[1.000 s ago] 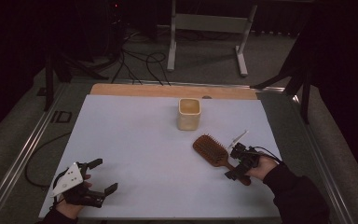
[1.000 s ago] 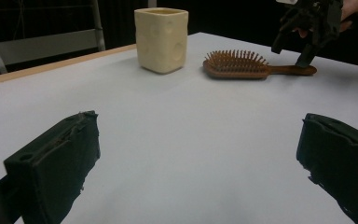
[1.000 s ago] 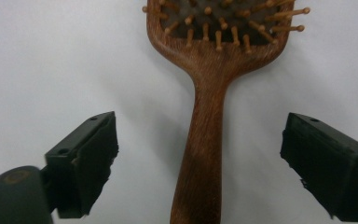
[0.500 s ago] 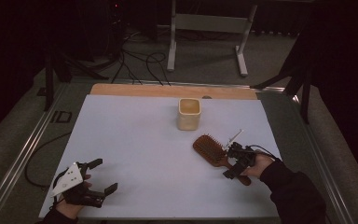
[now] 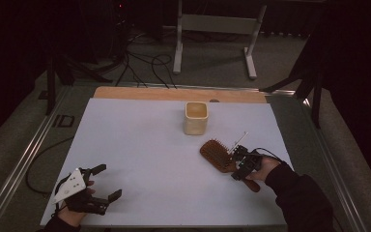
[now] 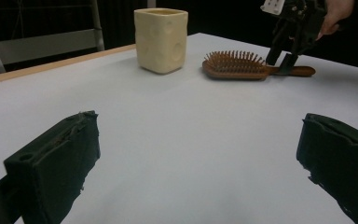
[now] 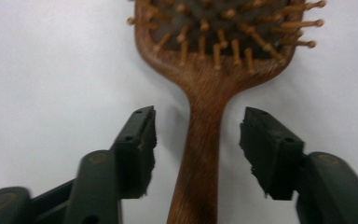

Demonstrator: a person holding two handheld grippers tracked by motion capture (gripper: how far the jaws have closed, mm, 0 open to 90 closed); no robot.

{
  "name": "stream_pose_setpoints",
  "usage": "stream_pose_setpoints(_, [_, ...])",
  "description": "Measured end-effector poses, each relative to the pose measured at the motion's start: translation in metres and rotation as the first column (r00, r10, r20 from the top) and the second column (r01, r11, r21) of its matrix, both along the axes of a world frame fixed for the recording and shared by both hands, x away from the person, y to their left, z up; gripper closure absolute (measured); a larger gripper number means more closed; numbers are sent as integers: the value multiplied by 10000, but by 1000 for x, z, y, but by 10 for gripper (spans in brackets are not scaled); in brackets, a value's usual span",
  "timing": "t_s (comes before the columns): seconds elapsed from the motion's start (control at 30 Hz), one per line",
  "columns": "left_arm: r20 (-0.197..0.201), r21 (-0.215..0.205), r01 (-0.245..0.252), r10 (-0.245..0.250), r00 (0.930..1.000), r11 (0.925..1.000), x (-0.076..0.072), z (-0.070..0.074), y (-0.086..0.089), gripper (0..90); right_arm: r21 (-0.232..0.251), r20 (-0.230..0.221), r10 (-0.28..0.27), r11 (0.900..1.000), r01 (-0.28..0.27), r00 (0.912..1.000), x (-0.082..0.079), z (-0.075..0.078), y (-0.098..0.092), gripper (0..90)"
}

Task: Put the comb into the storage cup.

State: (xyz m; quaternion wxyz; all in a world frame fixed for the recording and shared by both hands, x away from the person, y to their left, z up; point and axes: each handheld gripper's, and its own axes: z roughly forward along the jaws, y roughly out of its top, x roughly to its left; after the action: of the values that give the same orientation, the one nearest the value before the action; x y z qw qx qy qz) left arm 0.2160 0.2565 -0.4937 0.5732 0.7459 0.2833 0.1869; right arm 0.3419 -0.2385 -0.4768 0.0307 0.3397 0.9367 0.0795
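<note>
Right gripper (image 5: pixel 235 157) astride the hairbrush (image 5: pixel 218 154) handle, jaws closing in but not yet touching
Lower left of the high view: left gripper (image 5: pixel 105 181), jaws wide apart over bare table (image 5: pixel 140 145); right of centre lies the brush, bristles up; beyond it, the cream cup (image 5: pixel 195 117)

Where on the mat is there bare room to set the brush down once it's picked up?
The widest bare patch of the white mat lies between the cup, the left gripper and the hairbrush. The mat's far left corner is bare too. It is crowded at the right edge, where the right gripper straddles the brush handle.
</note>
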Motion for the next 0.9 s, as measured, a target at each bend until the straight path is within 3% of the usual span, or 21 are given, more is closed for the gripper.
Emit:
stream_pose_setpoints(0.5, [-14,3,9,-9,10000,10000,0,0,0,1,-745,108,237,9970,-228,9997,6,-4,8,637])
stream_pose_setpoints(0.9, [-25,-26,33,-33,10000,10000,0,0,0,1,-1179,130,246,9928,-229,9996,7,-10,13,666])
